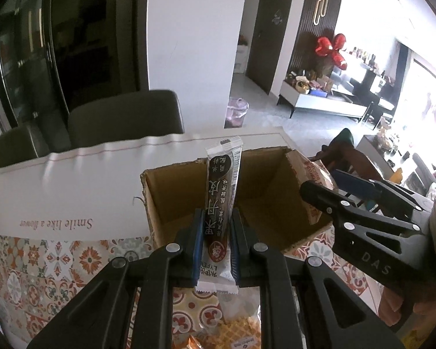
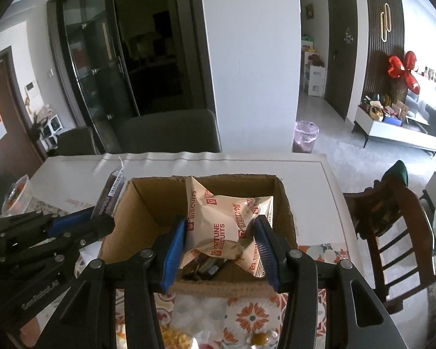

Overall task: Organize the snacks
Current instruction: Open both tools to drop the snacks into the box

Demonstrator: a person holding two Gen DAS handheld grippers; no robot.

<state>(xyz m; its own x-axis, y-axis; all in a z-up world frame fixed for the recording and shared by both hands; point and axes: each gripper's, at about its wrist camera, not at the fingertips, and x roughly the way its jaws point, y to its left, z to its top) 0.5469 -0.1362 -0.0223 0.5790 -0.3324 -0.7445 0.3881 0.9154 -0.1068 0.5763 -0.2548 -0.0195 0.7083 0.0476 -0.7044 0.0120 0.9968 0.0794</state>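
So the thing the next move hangs on is where the cardboard box (image 1: 218, 195) sits relative to each gripper. Going left to right:

The left gripper (image 1: 216, 232) is clamped narrow on a long dark snack stick (image 1: 222, 192). The stick is held near its lower end, with its long axis running straight out ahead along the fingers, so the free end pokes up and forward. The open box is seen directly ahead of and below the tips, with the stick's far end lined up over the box's back wall in the left wrist view. In the right wrist view the same stick (image 2: 110, 195) is seen just outside the box's left wall (image 2: 122, 212), so it's probably not inside yet.

The right gripper (image 2: 221, 232) is held about half wide, closed on a crinkly biscuit bag (image 2: 226, 218) that's squeezed between the blue pads (image 2: 175, 238). The bag is seen hanging ahead of the tips and already over the box opening, low between the walls. Something dark can be made out at the box bottom, too small to tell what.

Judging from this, the right side is nearer to a drop. The stick likely needs to be tipped in end-first.
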